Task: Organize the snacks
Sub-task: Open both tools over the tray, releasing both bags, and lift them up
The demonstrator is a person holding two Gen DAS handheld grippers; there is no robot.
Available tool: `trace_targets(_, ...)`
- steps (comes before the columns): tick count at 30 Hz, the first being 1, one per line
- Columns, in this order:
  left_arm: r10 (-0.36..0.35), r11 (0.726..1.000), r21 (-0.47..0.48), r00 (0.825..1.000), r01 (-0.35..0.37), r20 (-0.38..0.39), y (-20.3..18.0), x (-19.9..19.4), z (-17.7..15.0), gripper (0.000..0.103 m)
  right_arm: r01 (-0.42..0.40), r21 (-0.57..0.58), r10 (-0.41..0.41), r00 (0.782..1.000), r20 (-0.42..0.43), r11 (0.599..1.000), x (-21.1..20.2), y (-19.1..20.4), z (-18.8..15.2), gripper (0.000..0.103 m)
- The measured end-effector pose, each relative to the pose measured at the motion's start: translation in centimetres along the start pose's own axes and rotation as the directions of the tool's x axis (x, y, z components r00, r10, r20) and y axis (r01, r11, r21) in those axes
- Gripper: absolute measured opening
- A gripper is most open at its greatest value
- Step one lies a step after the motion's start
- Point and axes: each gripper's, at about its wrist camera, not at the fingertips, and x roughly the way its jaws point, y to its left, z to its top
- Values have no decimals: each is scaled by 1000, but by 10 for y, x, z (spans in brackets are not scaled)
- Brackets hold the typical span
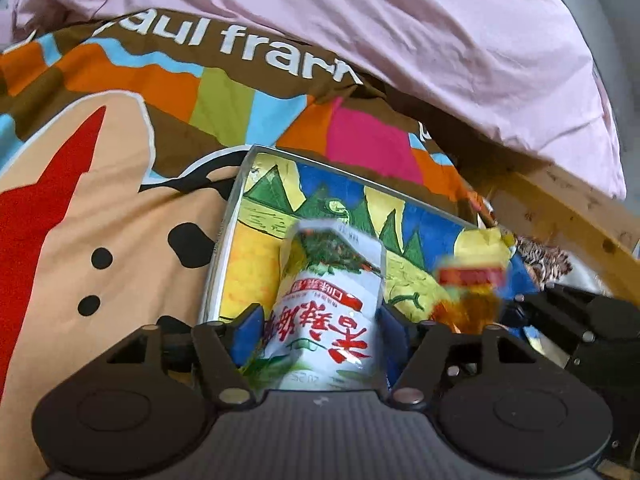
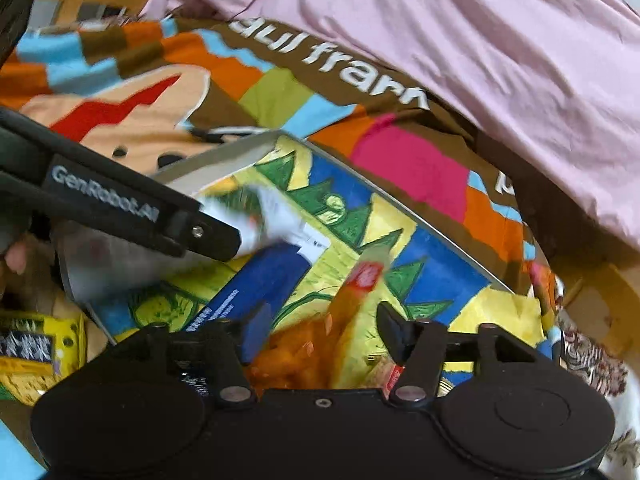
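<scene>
A shallow metal-rimmed tray [image 1: 224, 236] with a bright cartoon print lies on the bed; it also shows in the right wrist view [image 2: 448, 236]. My left gripper [image 1: 320, 332] is shut on a white snack packet [image 1: 332, 316] with red characters, held over the tray. My right gripper [image 2: 324, 336] is shut on an orange snack packet [image 2: 304, 356] with a red label, blurred, over the tray's near part. The orange packet also shows in the left wrist view [image 1: 468, 292]. The left gripper's arm [image 2: 120, 208] and white packet [image 2: 276, 216] show in the right wrist view.
The tray sits on a colourful printed bedspread [image 1: 120, 160] under a pink duvet [image 1: 440, 40]. A yellow snack packet [image 2: 36, 352] lies at the near left. A wooden bed frame [image 1: 568, 208] runs along the right. A blue item [image 2: 256, 284] lies in the tray.
</scene>
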Motion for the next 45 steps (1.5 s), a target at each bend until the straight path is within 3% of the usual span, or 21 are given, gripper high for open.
trace_targets(2,-21,999,-50,1000,21,3,5,-3,2,76,-2,66,1,1000,8,998,-12,-10,1,79)
trace_targets(5,-36,993,-113,999,39,28,9,-11,6,85,2,147,-6,999,32,989,-31,-24,3,85)
trace_targets(8,-7,993,-118,999,12,45,5,-22,10,90,5,213,-21,997,69,977,-54,-36,7,95)
trace_targets(13,35,995,-101,996,-27,78,-11,-49,15,100,9,272,-50,988,144,962,-97,-51,11,102)
trace_targets(22,129,990,37,983,-135,128,-58,-125,22,102,15,302,-98,960,261,953,-186,-61,5,102)
trace_targets(28,177,982,28,965,-186,196,-83,-187,19,102,-16,345,-97,946,309,939,-247,-63,-11,102)
trace_targets(34,204,975,33,949,-218,239,-110,-237,-2,103,-32,355,-85,947,308,934,-299,-55,-33,102)
trace_targets(39,199,974,66,958,-216,207,-128,-262,-27,103,-29,398,-90,956,278,917,-331,-47,-52,102)
trace_targets(45,221,970,56,958,-235,181,-135,-287,-57,103,30,449,-151,959,238,893,-360,-37,-80,103)
